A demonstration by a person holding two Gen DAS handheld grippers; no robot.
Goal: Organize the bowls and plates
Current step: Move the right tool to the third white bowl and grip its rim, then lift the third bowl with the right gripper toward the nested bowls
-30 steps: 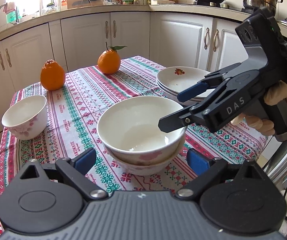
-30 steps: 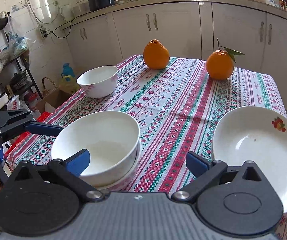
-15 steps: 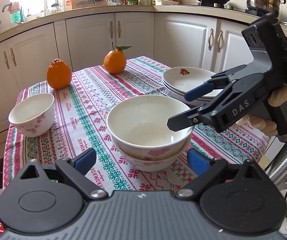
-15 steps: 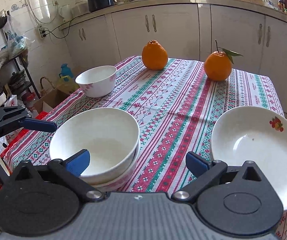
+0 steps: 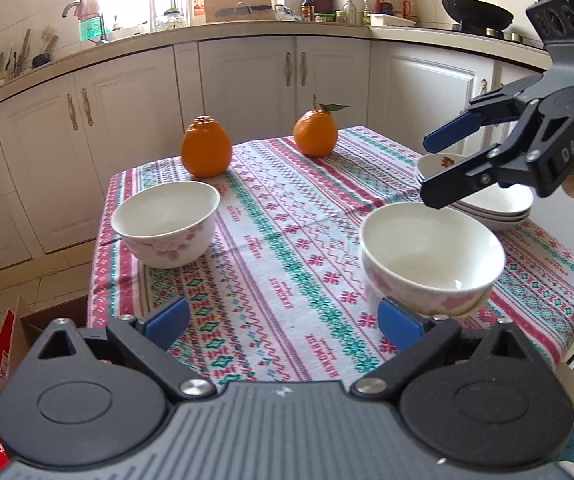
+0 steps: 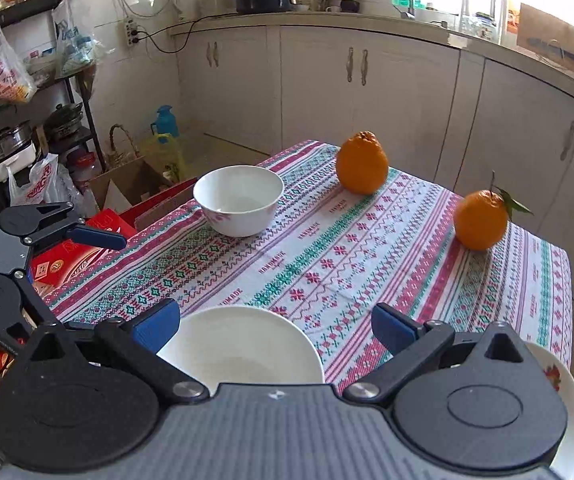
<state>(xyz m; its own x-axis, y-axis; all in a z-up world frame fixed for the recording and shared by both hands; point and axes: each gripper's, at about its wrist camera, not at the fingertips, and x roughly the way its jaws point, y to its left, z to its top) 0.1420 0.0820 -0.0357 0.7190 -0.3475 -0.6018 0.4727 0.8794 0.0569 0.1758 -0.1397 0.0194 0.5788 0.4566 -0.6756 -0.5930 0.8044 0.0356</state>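
Note:
Two nested white bowls with pink flowers (image 5: 431, 260) stand on the patterned tablecloth (image 5: 287, 240); they also show in the right wrist view (image 6: 243, 348). A single white bowl (image 5: 167, 224) stands at the table's left; it also shows in the right wrist view (image 6: 239, 200). A stack of white plates (image 5: 495, 204) sits at the right; its edge shows in the right wrist view (image 6: 567, 400). My left gripper (image 5: 283, 316) is open and empty at the near table edge, facing between the bowls. My right gripper (image 6: 275, 324) is open and empty, raised above the nested bowls; it also shows in the left wrist view (image 5: 435, 168).
Two oranges (image 5: 207, 152) (image 5: 315, 134) stand at the far side of the table. White kitchen cabinets (image 5: 247, 80) run behind. A red box (image 6: 75, 256) and cardboard boxes lie on the floor left of the table.
Both grippers have swung left and pulled back from the nested bowls. The right gripper has lifted higher. The single bowl now sits nearer the middle of both views.

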